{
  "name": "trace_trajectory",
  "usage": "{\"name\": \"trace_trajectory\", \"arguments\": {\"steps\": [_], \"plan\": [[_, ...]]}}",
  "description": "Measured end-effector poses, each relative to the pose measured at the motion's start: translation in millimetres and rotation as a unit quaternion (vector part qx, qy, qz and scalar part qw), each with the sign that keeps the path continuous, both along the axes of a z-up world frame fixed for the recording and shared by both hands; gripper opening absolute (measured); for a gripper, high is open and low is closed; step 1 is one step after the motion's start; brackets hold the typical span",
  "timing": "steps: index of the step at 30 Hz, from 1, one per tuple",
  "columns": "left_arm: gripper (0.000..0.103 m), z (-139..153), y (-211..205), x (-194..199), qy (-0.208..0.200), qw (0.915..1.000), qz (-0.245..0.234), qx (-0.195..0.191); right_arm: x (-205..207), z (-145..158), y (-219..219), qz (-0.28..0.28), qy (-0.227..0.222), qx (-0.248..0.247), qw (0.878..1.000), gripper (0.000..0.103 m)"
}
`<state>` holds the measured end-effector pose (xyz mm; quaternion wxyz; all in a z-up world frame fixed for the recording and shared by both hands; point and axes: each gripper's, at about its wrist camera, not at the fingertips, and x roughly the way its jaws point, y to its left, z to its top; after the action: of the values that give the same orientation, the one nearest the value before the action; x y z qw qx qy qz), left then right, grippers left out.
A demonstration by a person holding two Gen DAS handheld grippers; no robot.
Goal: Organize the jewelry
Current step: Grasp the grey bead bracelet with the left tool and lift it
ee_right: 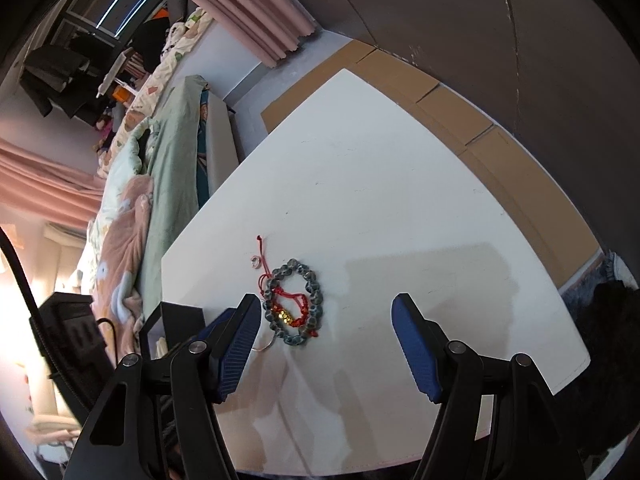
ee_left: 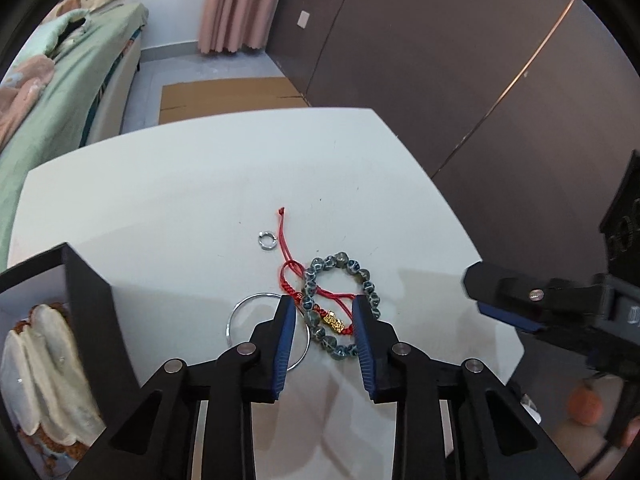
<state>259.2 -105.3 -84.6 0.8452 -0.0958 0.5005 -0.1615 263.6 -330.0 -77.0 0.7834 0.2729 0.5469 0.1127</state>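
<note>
The left gripper hangs low over the white table, its blue-padded jaws spread with nothing between them but air. They straddle the gold charm on the red cord bracelet, which lies draped across the green bead bracelet; whether the pads touch either piece cannot be told. Taking the bead bracelet as the landmark: the thin silver bangle lies just to its left, its right side running under the left finger and overlapping the beads' left edge. Further left, at the table's near corner, stands the dark jewelry box, open, with pale cream cushions inside and a strand of small brownish beads around them. To the right of the beads, well apart, the right gripper hovers above bare tabletop, jaws spread wide and holding nothing; in its own view the bead bracelet sits just inside its left finger. Beyond the beads, the red cord's knotted tail runs away across the table, and a small silver ring lies just beside that tail, to its left. Farther off past the table's edge are flattened cardboard, a bed with green bedding, and a pink curtain.
</note>
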Motion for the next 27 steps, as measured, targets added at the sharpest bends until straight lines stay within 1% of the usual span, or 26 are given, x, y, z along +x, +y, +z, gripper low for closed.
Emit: {"name": "trace_trajectory", "arguments": {"steps": [2,5,7,8,10,14,17,20,25,27], "plan": [[0.029,-5,-4,3,0.001,1.0,0.0,0.009,0,0,-3,-0.001,-0.001,0.0,1.0,0.069],[0.024,-13,-9,6,0.008,0.9998,0.002,0.021,1,0,-4,-0.001,-0.001,-0.001,1.0,0.069],[0.02,-16,-11,7,0.005,0.9996,0.006,0.028,2,0,-4,0.0,0.0,-0.002,1.0,0.069],[0.013,-16,-13,8,0.002,0.9994,0.007,0.035,2,0,-4,0.0,0.001,-0.001,1.0,0.069],[0.01,-15,-13,8,0.001,0.9993,0.005,0.036,3,-1,-3,0.0,0.001,-0.001,1.0,0.069],[0.01,-5,-11,2,-0.011,0.9994,0.002,0.034,2,-1,0,0.002,0.001,-0.003,1.0,0.069],[0.009,14,-6,-6,-0.031,0.9995,-0.001,0.005,1,-2,1,0.002,0.0,-0.003,1.0,0.069],[0.009,33,1,-16,-0.053,0.9985,-0.007,-0.016,-2,0,0,-0.004,-0.008,0.003,1.0,0.069],[0.009,58,16,-30,-0.073,0.9964,-0.005,-0.044,-1,1,6,-0.005,-0.01,-0.003,1.0,0.069],[0.009,64,20,-32,-0.078,0.9958,-0.003,-0.048,-2,-1,10,-0.001,-0.008,-0.007,1.0,0.069]]}}
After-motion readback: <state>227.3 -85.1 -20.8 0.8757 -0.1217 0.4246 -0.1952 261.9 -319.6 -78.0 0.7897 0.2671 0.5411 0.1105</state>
